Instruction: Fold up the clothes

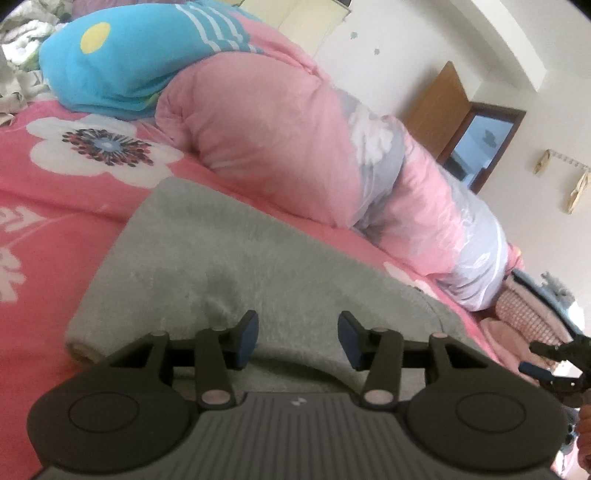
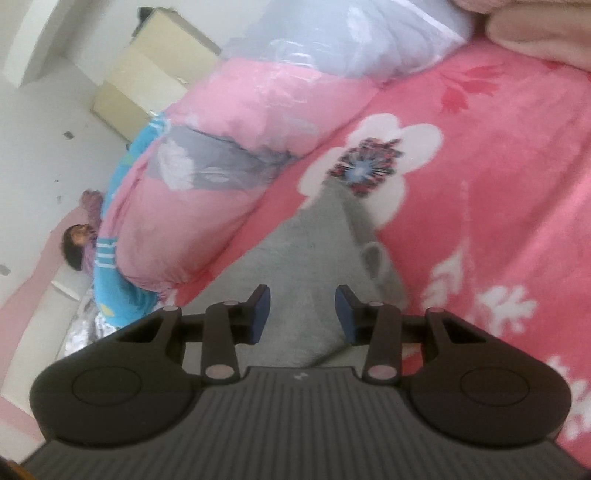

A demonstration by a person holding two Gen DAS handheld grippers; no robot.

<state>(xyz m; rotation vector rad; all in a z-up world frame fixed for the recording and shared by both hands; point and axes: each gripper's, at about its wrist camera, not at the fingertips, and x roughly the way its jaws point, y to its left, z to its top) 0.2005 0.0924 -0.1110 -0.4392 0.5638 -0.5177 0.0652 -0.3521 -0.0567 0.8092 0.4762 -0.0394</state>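
Observation:
A grey fleecy garment [image 1: 240, 251] lies folded on the pink flowered bedspread [image 1: 48, 221], one rolled edge at its near left. My left gripper [image 1: 297, 338] hovers just over its near part, open, with only the cloth's top surface showing in the gap between the blue pads. The right wrist view shows the same garment [image 2: 314, 266] tapering away toward a white flower print. My right gripper [image 2: 302, 314] stands open above its near end, tilted, holding nothing. My right gripper [image 1: 528, 357] also shows small at the far right edge of the left wrist view.
A bulky pink quilt in clear plastic [image 1: 295, 147] lies along the far side of the garment, with a blue pillow [image 1: 110, 66] past it. A pink folded blanket [image 2: 535, 33] sits at the bed's far corner. A wooden door [image 1: 439, 103] and white walls lie beyond.

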